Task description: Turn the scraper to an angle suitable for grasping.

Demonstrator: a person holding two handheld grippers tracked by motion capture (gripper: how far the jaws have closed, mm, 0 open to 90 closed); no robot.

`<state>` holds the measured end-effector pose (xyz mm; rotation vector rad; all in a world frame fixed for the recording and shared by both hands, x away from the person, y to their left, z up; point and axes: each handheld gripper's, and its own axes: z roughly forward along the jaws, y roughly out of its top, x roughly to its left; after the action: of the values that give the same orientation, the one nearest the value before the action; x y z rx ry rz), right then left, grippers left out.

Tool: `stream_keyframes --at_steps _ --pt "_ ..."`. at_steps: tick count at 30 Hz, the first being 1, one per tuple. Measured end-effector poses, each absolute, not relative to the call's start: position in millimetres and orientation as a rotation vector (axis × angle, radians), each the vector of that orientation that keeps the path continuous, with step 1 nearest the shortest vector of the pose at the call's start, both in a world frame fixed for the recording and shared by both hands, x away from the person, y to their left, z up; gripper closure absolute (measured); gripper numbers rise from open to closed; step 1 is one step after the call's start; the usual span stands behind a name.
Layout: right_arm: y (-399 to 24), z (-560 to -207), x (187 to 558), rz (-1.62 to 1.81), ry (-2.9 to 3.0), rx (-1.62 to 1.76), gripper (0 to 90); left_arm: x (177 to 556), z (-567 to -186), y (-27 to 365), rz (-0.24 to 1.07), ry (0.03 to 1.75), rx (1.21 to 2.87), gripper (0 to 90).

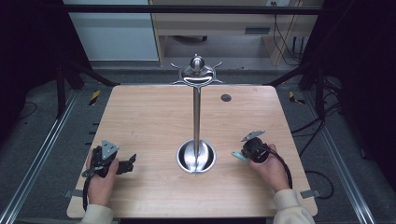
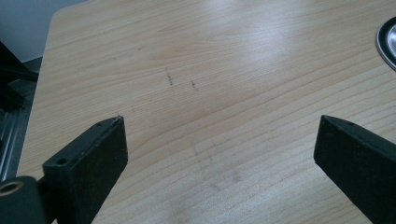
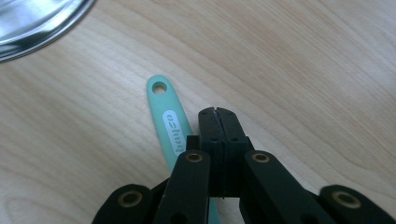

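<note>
- Right gripper (image 3: 218,112) jaws pressed together, tips meeting, nothing clamped between them; points down at the table (image 3: 303,70).
- Teal handle (image 3: 170,123) lies flat on the table, just beside the closed jaws, passing under the gripper body. One hole at its free end, one white label. Whether jaws touch it: can't tell.
- High view: right gripper (image 1: 244,150) sits near the table's right edge, right hand (image 1: 270,169) wrapped round it from behind, forearm coming in from the near right corner. Teal handle (image 1: 239,156) pokes out toward the stand's base.
- Left gripper (image 1: 131,161) held low near the left edge, jaws pointing across toward the centre, left hand (image 1: 100,182) gripping the body.
- Left gripper (image 2: 219,140) jaws wide apart, bare wood between them.
- Count: two grippers, one teal handle, one metal stand (image 1: 196,116) with round base at table centre, hooked top, one dark round cap (image 1: 226,98) near the far edge.
</note>
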<state>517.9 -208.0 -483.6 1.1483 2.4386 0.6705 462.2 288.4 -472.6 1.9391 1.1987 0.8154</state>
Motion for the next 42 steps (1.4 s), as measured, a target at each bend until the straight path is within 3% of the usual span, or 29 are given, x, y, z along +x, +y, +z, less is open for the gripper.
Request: stream_keyframes --at_steps 16,25,42 --pt "-200.1 -462.9 498.3 0.722 2.527 1.033 89.3 460.7 -471.4 297.2 0.82 1.239 1.902 2.3" --pt "-187.9 -458.0 511.0 0.494 2.715 0.909 74.4 461.3 -472.3 299.8 0.826 1.257 1.889 2.3" --pt "-184.7 -456.5 524.3 0.31 2.869 0.803 67.0 462.8 -474.8 298.9 0.822 1.262 1.912 2.3"
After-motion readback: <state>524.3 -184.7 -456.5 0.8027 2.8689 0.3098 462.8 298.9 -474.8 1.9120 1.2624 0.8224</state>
